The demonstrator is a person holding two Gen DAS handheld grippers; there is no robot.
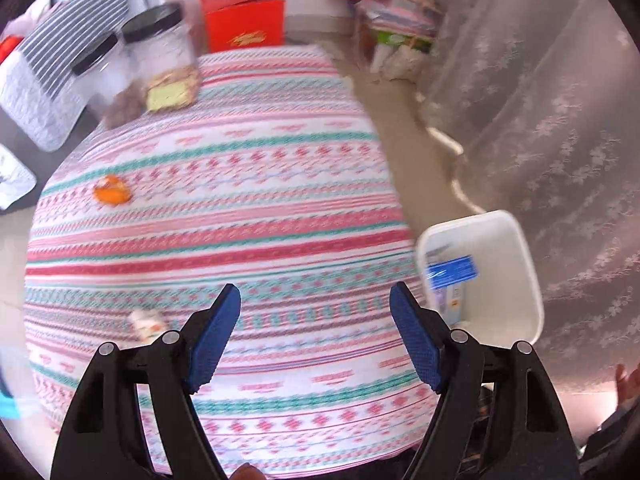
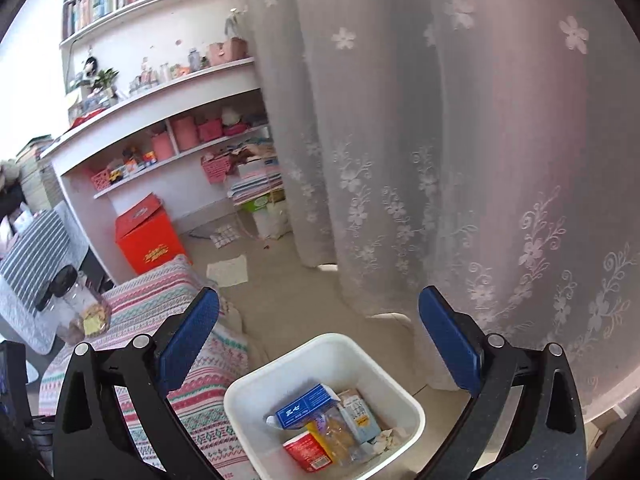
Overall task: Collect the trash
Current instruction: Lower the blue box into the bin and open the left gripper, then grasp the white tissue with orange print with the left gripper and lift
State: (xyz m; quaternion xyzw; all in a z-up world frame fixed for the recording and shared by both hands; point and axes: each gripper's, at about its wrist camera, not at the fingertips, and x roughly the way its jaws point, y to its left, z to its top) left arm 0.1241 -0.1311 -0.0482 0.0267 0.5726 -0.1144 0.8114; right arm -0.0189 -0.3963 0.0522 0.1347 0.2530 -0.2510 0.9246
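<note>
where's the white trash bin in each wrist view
Left wrist view: the white trash bin sits at the right edge of the patterned table cover, on the floor below the lace curtain.
Right wrist view: the bin is at bottom centre, seen between the open gripper fingers, with packaging inside.
Shared landmark: the red box on the floor past the table's far end.
</note>
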